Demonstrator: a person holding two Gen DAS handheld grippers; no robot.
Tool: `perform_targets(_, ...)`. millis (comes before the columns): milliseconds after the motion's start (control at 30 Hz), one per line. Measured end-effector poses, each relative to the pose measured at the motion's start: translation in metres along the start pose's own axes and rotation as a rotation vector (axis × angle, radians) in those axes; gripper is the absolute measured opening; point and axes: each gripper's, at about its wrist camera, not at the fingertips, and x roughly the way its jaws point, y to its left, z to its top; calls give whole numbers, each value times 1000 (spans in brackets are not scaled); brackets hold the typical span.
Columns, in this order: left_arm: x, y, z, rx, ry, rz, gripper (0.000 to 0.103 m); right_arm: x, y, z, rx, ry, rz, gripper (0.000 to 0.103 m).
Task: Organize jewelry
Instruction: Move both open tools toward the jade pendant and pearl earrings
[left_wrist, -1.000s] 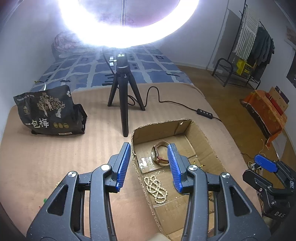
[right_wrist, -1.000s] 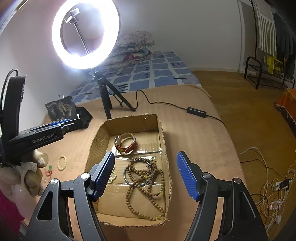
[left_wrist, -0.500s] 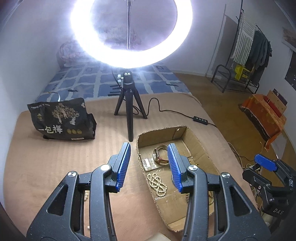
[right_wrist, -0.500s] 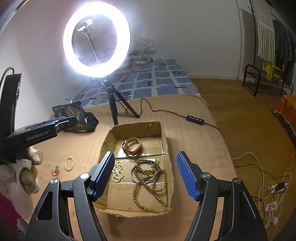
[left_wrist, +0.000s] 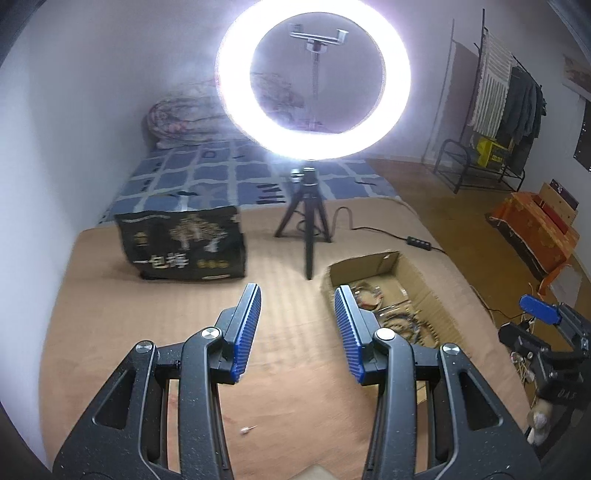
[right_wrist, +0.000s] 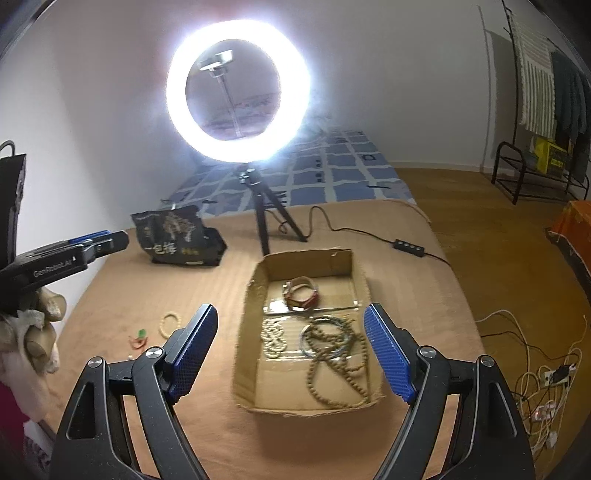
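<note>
Left wrist view: the left gripper (left_wrist: 297, 325) hangs released and empty over bare bedding, left of the box (left_wrist: 424, 284).

Right wrist view: the right gripper (right_wrist: 290, 350) is spread wide, empty, before the box (right_wrist: 255, 295). Inside lie a watch (right_wrist: 301, 293), white beads (right_wrist: 273, 338) and brown beads (right_wrist: 334, 354). A bracelet (right_wrist: 170, 325) lies left of the box.

A lit ring light (right_wrist: 238, 90) stood on a black tripod (right_wrist: 264, 214) on the tan bed cover (right_wrist: 147, 295), its cable running right to an inline switch (right_wrist: 409, 248). A black printed bag (right_wrist: 177, 236) sat left of the tripod. A clothes rack (left_wrist: 506, 107) stood by the right wall, and white cables (right_wrist: 539, 376) lay tangled on the wooden floor (right_wrist: 480, 221).
</note>
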Motion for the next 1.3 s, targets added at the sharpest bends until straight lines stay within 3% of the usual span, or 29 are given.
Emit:
perform_targets(367, -27, 101, -36, -94, 26, 93, 42, 11, 64, -12, -58, -33, 60, 85)
perform_targets(733, -8, 179, -73, -223, 113, 131, 42, 71, 127, -30, -162, 101, 112, 85)
perform_targets(1033, 30, 194, -93, -240, 199, 107, 42, 132, 146, -37, -99, 227, 160, 85)
perform_targets(1300, 63, 185, -108, -198, 273, 74, 42, 170, 161, -46, -147, 297, 177, 85)
